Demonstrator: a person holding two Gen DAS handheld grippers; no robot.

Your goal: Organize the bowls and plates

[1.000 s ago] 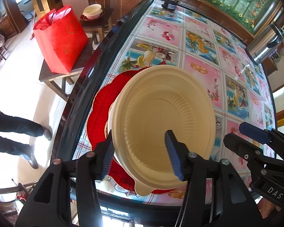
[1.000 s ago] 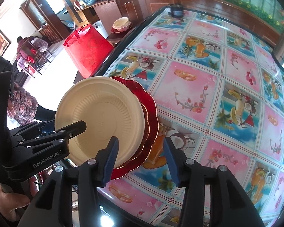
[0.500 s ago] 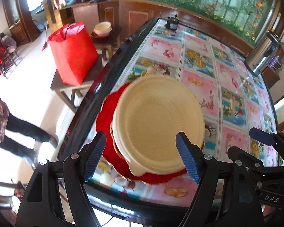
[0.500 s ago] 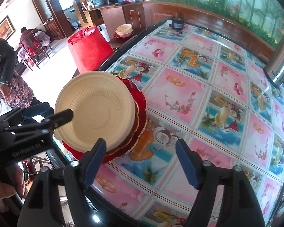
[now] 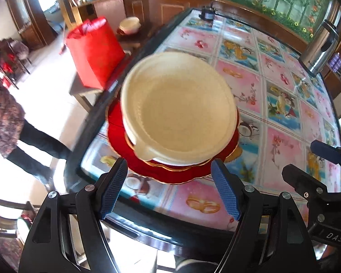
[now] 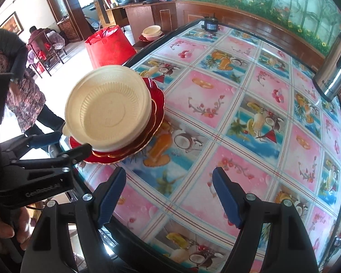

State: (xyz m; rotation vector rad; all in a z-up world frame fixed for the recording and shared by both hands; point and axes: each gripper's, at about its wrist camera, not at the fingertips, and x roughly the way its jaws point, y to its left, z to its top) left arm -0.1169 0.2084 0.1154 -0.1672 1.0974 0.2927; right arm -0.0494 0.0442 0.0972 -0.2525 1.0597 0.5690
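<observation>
Both grippers off the stack, backing away.

I've let my left gripper point(image 5: 169, 190) and right gripper point(image 6: 169, 196) spread wide, nothing between them; the cream bowl point(image 5: 178, 108) sits on the red plates point(image 5: 170, 174) near the table point(image 6: 250, 113) edge, seemingly settled.

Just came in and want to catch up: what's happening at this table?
A person holding a gripper in each hand is tidying dishes. A cream bowl sits stacked on red plates near the edge of the table. The left gripper and the right gripper have just been opening; both are open, with nothing between their fingers.
</observation>
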